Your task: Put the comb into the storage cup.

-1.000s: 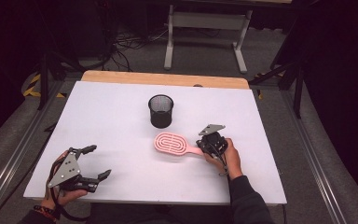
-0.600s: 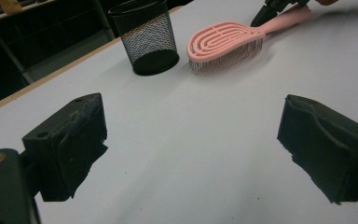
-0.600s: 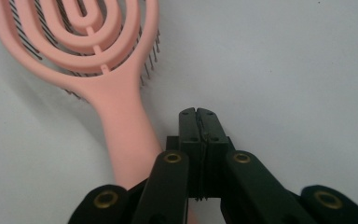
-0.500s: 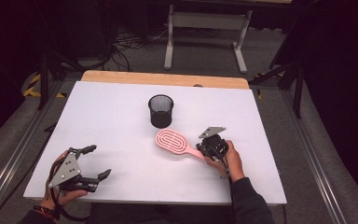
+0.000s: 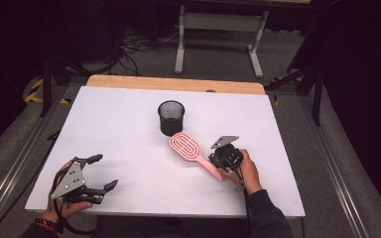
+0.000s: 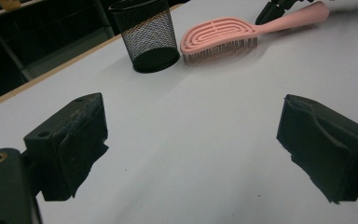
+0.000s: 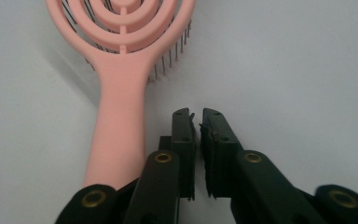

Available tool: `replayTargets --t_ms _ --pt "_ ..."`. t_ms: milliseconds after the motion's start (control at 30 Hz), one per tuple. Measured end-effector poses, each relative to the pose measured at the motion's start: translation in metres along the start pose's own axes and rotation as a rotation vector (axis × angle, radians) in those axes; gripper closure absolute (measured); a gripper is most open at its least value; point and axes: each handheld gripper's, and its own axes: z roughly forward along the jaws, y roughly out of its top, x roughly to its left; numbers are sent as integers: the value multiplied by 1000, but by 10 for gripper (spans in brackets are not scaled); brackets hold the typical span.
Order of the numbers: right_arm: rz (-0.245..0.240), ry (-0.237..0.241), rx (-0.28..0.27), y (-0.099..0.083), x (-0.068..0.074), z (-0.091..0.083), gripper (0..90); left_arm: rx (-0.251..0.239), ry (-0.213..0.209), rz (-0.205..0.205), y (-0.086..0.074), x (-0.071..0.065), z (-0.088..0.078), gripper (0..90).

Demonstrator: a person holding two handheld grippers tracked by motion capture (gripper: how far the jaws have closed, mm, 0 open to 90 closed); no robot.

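Note:
A pink hairbrush (image 5: 191, 150) lies bristles down on the white table top (image 5: 114, 129), its head close to a black mesh cup (image 5: 171, 117) and its handle pointing to the front right. My right gripper (image 5: 216, 157) is shut and empty. In the right gripper view its jaws (image 7: 196, 116) lie just right of the brush handle (image 7: 119, 121), beside it and not around it. My left gripper (image 5: 106, 171) stands open near the front left edge. In the left gripper view the gap (image 6: 191, 126) holds nothing, with the cup (image 6: 149, 35) and the brush (image 6: 221, 37) far beyond.
A wooden strip (image 5: 173, 83) runs along the table's far edge. Behind the table stands a grey metal frame (image 5: 218, 29) on a dark floor with cables. A hand (image 5: 250, 171) holds the right gripper.
The brush has turned: its head swung toward the cup and its handle toward the front right. The right gripper came a little nearer the front edge. The left gripper stayed put.

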Motion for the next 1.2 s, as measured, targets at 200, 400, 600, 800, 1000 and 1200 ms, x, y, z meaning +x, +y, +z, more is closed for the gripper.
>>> replayTargets --t_ms 200,400,600,800,1000,1200 --pt "24 -9 -74 11 -4 -18 721 0 -2 -1 0 0 0 90" --pt "45 -6 -84 28 -3 -32 412 3 -6 4 1 -1 1 90" --pt "-11 20 12 48 9 -28 236 8 -20 -2 0 -1 2 87" --pt "-10 51 152 60 15 -9 163 21 -38 4 0 -1 2 84" --pt "-23 38 291 63 19 9 134 30 -47 2 0 -1 4 81" --pt "-80 56 353 59 25 19 358 40 -57 3 0 -2 6 89"
